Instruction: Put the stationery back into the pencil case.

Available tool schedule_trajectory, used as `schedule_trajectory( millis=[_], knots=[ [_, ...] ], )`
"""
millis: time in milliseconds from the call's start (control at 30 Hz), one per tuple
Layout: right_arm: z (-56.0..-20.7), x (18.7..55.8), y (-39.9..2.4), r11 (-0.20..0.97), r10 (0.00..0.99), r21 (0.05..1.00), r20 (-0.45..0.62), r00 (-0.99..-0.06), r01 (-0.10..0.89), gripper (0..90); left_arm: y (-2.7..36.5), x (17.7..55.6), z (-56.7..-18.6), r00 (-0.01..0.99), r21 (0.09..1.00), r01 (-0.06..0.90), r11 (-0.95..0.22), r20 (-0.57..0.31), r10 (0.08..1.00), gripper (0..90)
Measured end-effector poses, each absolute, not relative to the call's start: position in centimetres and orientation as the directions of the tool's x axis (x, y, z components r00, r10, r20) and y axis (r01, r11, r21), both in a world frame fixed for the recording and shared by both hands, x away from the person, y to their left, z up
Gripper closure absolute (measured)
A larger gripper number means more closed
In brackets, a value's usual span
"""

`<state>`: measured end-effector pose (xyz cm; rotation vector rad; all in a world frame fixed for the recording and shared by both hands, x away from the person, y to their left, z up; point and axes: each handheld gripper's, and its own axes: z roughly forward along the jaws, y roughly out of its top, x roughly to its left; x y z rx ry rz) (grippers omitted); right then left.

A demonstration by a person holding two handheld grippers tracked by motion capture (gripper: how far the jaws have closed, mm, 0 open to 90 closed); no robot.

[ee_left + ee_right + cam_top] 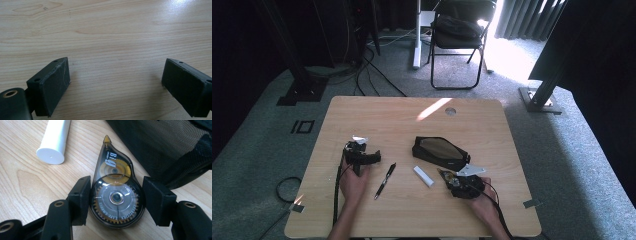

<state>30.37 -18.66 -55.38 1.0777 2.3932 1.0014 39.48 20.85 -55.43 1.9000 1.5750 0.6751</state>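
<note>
Light wooden worktop [377, 112]
On it lie a black pen [385, 180], white tube [423, 176], correction tape dispenser [115, 195] and black mesh pouch [440, 152].

Between the black jaws lies a smoky translucent teardrop-shaped plastic correction tape dispenser [115, 192], its inner wheels yellow and grey. Beyond them: white plastic cylinder [55, 141], black mesh fabric pouch [170, 147], pale woodgrain tabletop [30, 185].

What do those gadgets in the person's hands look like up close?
Both are black. The left gripper and the right gripper each carry a pale grey three-cornered plate on top and trail a black cable back along the forearm. The fingers are blocky, flat-faced black pads with small screw holes; brass-coloured bushings sit at their joints. No sleeves show on the forearms.
</note>
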Motion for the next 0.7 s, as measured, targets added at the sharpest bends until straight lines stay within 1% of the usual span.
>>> schedule_trajectory(
  millis=[700],
  knots=[
    [-54.69, 29.68, -18.06, 0.486, 0.718, 0.742, -0.037, -0.696, 0.462, 41.8, 20.85, 39.48, -55.43, 0.177, 0.707, 0.693, -0.140, 0.021, 0.984, 8.4]
  ],
)
